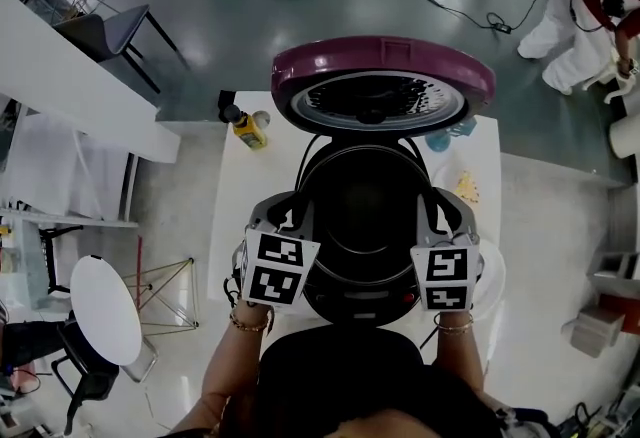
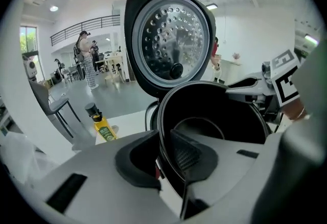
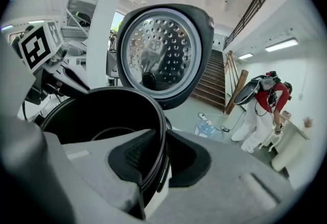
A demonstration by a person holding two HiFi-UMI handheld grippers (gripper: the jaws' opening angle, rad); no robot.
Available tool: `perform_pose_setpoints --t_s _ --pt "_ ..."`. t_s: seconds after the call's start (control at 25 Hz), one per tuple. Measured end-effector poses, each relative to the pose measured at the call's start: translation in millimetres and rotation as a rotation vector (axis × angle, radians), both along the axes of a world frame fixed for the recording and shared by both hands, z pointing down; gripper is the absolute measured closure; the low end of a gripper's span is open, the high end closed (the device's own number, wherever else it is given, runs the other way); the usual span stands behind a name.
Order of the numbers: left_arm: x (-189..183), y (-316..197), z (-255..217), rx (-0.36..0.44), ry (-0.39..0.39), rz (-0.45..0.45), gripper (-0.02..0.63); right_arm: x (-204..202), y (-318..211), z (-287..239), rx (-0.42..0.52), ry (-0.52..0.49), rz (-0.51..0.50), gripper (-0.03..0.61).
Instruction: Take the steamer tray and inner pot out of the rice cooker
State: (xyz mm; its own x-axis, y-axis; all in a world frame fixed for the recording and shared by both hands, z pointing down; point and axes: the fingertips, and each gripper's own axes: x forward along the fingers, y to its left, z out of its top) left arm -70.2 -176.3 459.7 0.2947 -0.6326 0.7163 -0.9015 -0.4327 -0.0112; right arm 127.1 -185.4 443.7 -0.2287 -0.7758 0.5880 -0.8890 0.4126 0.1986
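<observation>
The black rice cooker (image 1: 365,304) stands on a white table (image 1: 228,226) with its maroon lid (image 1: 382,86) swung up. The dark inner pot (image 1: 365,211) sits in its opening, and its rim shows raised above the cooker's edge. My left gripper (image 1: 292,216) is shut on the pot's left rim and my right gripper (image 1: 438,216) on its right rim. In the left gripper view the left gripper (image 2: 163,159) has one pad inside the inner pot (image 2: 214,110) and one outside. The right gripper view shows my right gripper (image 3: 162,159) clamping the pot's wall (image 3: 102,110) likewise. No steamer tray shows inside.
A yellow bottle (image 1: 247,129) stands at the table's far left corner, a bluish water bottle (image 1: 440,139) behind the cooker. A pale round rim (image 1: 492,276) peeks out under my right gripper. A round white stool (image 1: 105,306) is left of the table, a person (image 3: 265,110) far right.
</observation>
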Motion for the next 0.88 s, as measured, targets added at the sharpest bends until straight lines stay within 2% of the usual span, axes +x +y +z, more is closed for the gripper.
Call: perform_pose_setpoints --t_s 0.32,0.88 --pt "-3 5 -6 -0.01 0.069 -0.024 0.551 4 0 -15 0.053 -0.164 0.015 0.527" --pt "-4 9 -6 -0.059 0.212 -0.047 0.549 2 0 -23 0.064 -0.236 -0.001 0.532"
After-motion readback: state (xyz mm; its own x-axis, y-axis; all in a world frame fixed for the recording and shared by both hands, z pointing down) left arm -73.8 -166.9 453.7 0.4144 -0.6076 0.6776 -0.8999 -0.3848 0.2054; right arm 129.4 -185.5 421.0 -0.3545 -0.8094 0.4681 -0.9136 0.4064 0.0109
